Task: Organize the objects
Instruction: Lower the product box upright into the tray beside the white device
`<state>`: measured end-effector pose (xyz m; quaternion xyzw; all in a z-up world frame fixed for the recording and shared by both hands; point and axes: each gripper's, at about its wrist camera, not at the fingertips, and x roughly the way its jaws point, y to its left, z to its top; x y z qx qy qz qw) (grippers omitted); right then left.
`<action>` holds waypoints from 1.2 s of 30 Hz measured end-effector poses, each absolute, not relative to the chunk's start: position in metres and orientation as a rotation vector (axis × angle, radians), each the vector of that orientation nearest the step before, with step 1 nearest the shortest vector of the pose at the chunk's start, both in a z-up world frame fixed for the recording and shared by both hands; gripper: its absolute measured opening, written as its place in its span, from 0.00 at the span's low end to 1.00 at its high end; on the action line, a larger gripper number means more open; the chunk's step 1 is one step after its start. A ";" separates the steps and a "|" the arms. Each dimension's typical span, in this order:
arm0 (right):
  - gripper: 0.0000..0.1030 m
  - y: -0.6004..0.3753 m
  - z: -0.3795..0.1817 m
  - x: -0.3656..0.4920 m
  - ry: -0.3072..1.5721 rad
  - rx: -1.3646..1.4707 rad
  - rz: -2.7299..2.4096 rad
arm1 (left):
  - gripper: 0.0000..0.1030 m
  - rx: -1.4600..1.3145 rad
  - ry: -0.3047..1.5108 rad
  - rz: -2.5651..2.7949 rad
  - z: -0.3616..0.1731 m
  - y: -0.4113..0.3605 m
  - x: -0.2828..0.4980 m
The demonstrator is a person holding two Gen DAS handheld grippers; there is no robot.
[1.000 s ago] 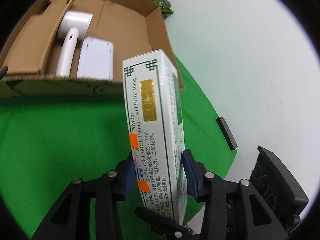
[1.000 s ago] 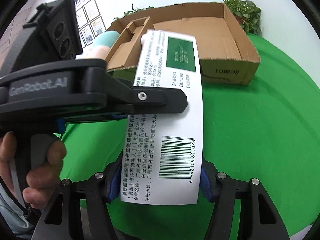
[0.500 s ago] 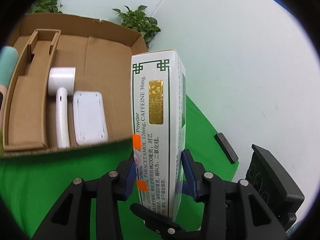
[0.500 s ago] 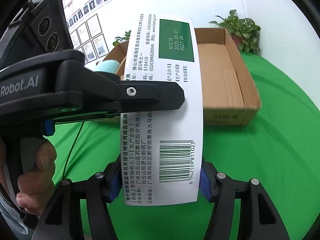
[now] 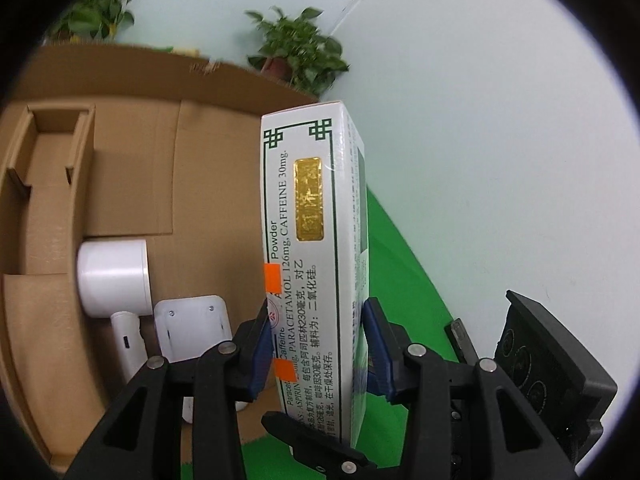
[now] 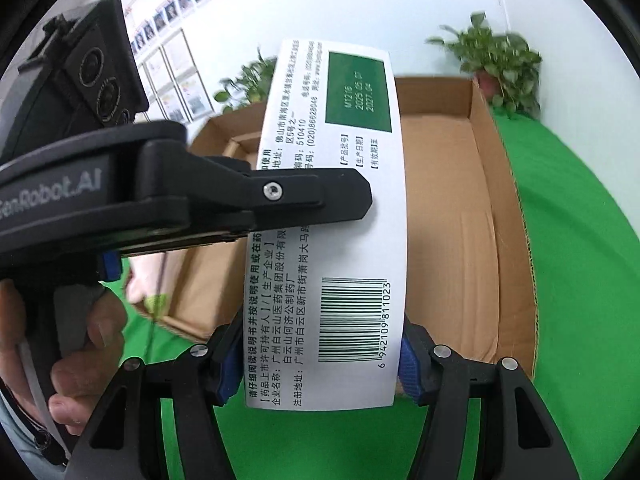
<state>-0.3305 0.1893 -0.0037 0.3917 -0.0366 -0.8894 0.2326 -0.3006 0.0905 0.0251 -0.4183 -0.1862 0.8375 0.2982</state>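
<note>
A white medicine box (image 5: 312, 264) with green trim and a gold label is held upright by both grippers. My left gripper (image 5: 316, 344) is shut on its narrow sides. My right gripper (image 6: 320, 360) is shut on its wide faces, where its barcode side (image 6: 332, 216) shows. The left gripper's finger (image 6: 312, 196) crosses the box in the right wrist view. The box hangs above the open cardboard box (image 5: 132, 184), which also shows in the right wrist view (image 6: 452, 216).
Inside the cardboard box lie a white hair-dryer-like device (image 5: 114, 284), a white flat device (image 5: 192, 326) and a cardboard divider (image 5: 44, 184). Green cloth (image 6: 572, 264) covers the table. Potted plants (image 5: 296, 52) stand by the wall. A small black object (image 5: 460, 340) lies on the cloth.
Both grippers have carried the medicine box forward and up, from in front of the cardboard box to above its interior. The grip on it is unchanged.
</note>
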 end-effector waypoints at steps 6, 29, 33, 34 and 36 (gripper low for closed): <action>0.58 0.195 -0.033 -0.369 -0.122 1.214 -2.391 | 0.39 -1.226 -0.545 2.156 -0.019 0.101 -0.337; 0.61 0.210 -0.063 -0.421 -0.140 1.276 -2.353 | 0.35 -1.300 -0.584 2.081 -0.067 0.135 -0.357; 0.60 0.199 -0.061 -0.424 -0.096 1.273 -2.397 | 0.39 -1.314 -0.554 2.122 -0.063 0.138 -0.353; 0.60 0.195 -0.060 -0.425 -0.079 1.270 -2.406 | 0.39 -1.318 -0.537 2.137 -0.060 0.138 -0.351; 0.60 0.188 -0.058 -0.427 -0.052 1.274 -2.418 | 0.41 -1.299 -0.507 2.171 -0.051 0.138 -0.344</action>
